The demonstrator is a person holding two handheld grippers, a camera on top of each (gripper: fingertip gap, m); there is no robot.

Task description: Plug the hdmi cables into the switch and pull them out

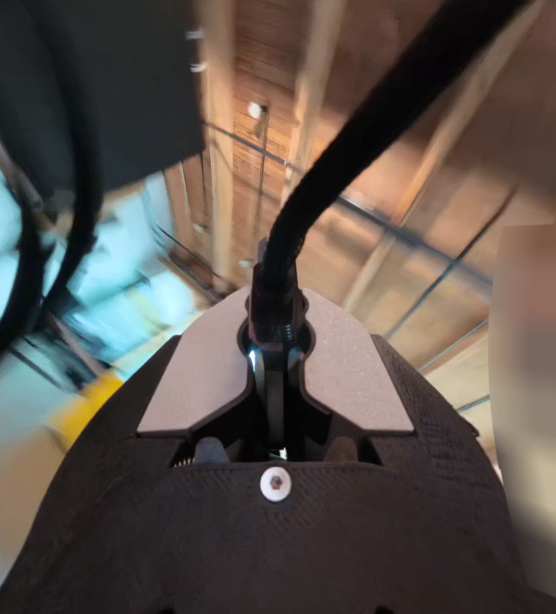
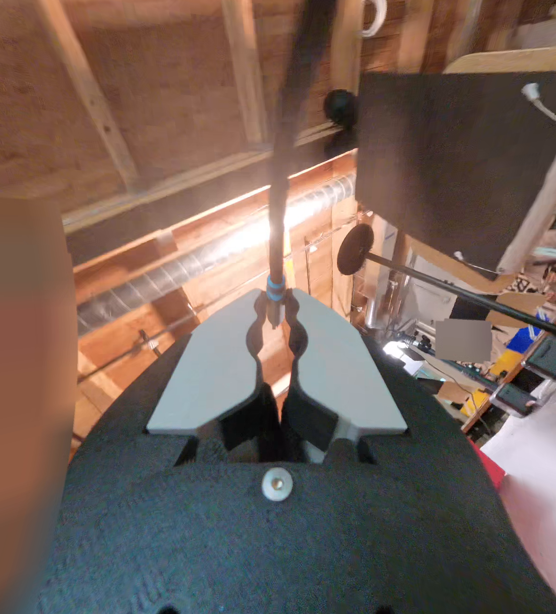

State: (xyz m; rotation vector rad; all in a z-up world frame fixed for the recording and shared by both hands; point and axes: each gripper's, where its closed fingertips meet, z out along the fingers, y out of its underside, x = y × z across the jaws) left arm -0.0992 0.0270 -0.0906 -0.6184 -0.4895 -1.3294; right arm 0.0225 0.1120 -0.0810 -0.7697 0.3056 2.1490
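While gripped: blk cable (image 1: 306, 196), blue-ringed cable (image 2: 275, 232).

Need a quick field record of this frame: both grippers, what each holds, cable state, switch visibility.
left gripper: shut on thick black braided HDMI cable, clamped at its black plug end
left cable path: curves up and to the right, out of frame
right gripper: shut on thin dark cable with blue rings, gripped just below the rings
right cable path: runs straight up, blurred
switch: not identifiable in either view
camera aim: both point up at wooden ceiling joists
image quality: motion blur
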